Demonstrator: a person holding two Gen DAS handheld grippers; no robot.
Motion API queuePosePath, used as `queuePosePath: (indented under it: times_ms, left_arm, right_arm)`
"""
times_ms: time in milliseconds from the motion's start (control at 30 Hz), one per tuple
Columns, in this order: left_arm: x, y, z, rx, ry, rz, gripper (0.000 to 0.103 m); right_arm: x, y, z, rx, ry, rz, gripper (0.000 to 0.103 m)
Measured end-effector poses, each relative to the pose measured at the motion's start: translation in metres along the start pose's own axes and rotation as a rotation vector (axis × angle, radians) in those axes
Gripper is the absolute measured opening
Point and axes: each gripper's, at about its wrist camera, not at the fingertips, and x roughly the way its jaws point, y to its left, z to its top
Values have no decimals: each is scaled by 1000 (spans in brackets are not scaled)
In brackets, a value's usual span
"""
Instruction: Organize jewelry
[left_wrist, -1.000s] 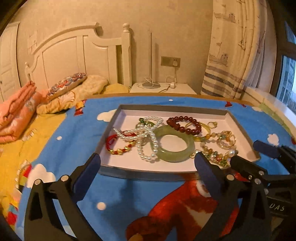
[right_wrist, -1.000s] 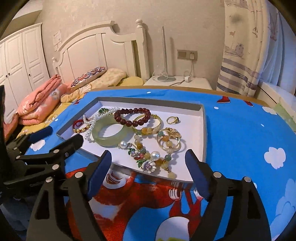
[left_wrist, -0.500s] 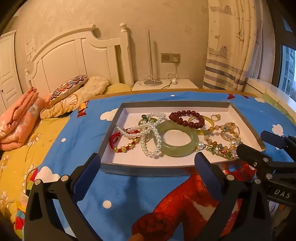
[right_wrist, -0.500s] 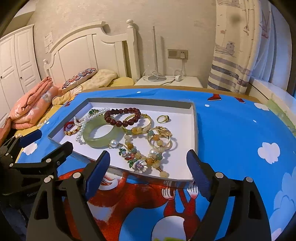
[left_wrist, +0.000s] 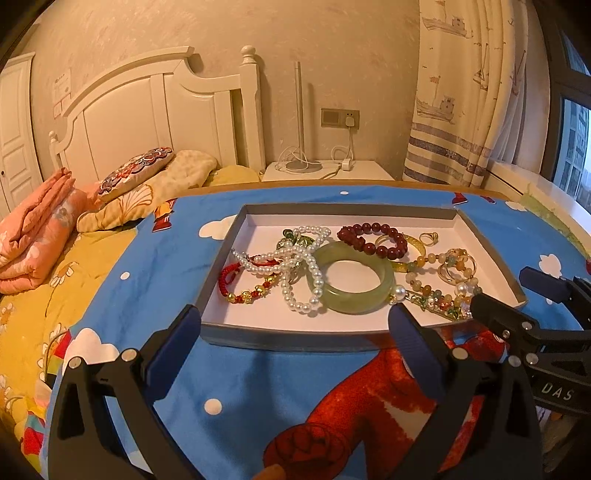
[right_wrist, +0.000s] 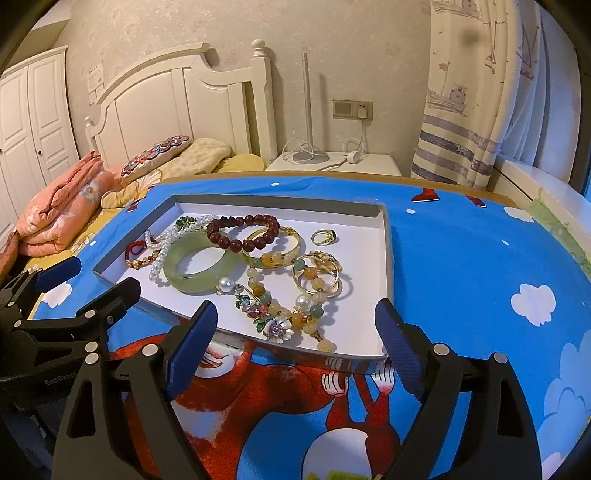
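Both your claws, left claw (left_wrist: 291, 332) and right claw (right_wrist: 295, 332), hang wide open and empty at the tray's (left_wrist: 484, 240) six o'clock edge. The jewelry (right_wrist: 243, 258) lies heaped inside, overlapping; sorted or awaiting sorting, you can't tell.

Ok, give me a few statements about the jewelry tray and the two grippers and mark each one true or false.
1. The green jade bangle lies inside the tray. True.
2. The left gripper is shut on the pearl necklace. False: it is open, holding nothing, short of the tray.
3. The gold ring lies apart from the other pieces. True.
4. The dark red bead bracelet lies on the blue cloth outside the tray. False: it is in the tray.
5. The right gripper is open and holds nothing. True.
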Motion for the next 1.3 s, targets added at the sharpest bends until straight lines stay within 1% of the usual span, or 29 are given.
queuePosePath:
  times_ms: [233, 500, 667, 800, 967, 1100, 1200, 1300]
  left_arm:
    - [0, 0, 1, -1, -4, 0, 101]
    - [-8, -4, 2, 16, -29, 36, 101]
    - [-9, -2, 1, 1, -16, 31, 101]
    - [-12, -4, -1, 12, -31, 46, 101]
    - [-10, -4, -5, 15, -1, 43, 101]
    - [-15, -4, -7, 16, -13, 40, 101]
    - [-18, -2, -8, 17, 47, 20, 101]
    - [-27, 2, -11, 13, 61, 27, 101]
  right_arm:
    - [0, 0, 0, 0, -2, -4, 85]
    - [-1, 0, 0, 0, -6, -8, 86]
    - [-3, 0, -1, 1, -3, -8, 86]
    - [-5, 1, -3, 10, 0, -4, 86]
    - [-9, 3, -8, 13, 3, 4, 86]
    - [-13, 4, -11, 21, 7, 12, 86]
    - [-16, 4, -14, 32, 17, 22, 86]
    - [-21, 6, -19, 37, 28, 27, 86]
